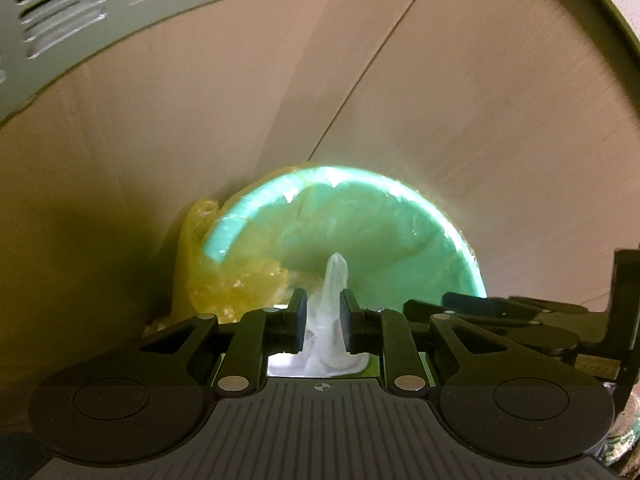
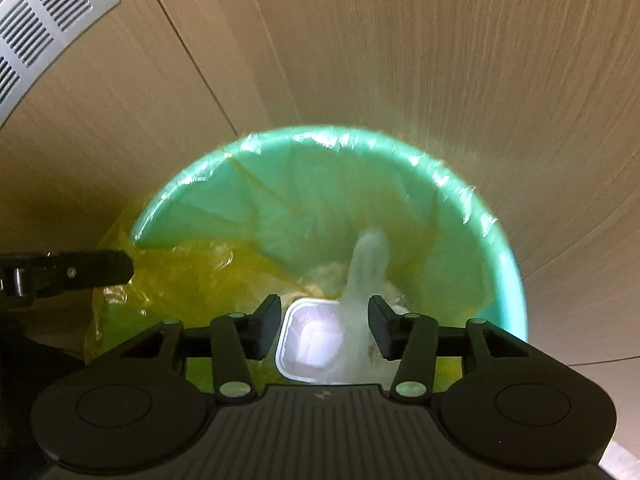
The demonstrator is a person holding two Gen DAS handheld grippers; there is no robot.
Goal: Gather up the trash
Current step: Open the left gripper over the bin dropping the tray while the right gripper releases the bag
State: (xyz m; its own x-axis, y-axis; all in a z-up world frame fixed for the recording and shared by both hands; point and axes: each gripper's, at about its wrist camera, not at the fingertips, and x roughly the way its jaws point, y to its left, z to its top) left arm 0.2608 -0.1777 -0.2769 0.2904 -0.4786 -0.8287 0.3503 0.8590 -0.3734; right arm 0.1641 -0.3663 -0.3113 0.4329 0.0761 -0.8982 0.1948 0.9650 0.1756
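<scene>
A round green bin [image 1: 240, 216] lined with a yellow bag [image 1: 208, 276] sits below both grippers. My left gripper [image 1: 322, 320] is shut on a crumpled white plastic piece [image 1: 334, 276] that sticks up between its pads, above the bin's near edge. In the right wrist view my right gripper [image 2: 325, 320] stands open over the bin [image 2: 508, 264]. A blurred translucent white scrap [image 2: 366, 264] lies loose between its jaws, close to the right finger. A white square tub [image 2: 312, 340] lies inside the bag [image 2: 192, 280]. The left gripper's fingers [image 2: 100, 268] show at the left edge.
A light wood-grain surface [image 2: 400, 60] with a dark seam lies around the bin. A grey slotted vent grille [image 2: 40, 28] is at the upper left. The right gripper's fingers [image 1: 472, 304] reach in from the right in the left wrist view, close beside my left gripper.
</scene>
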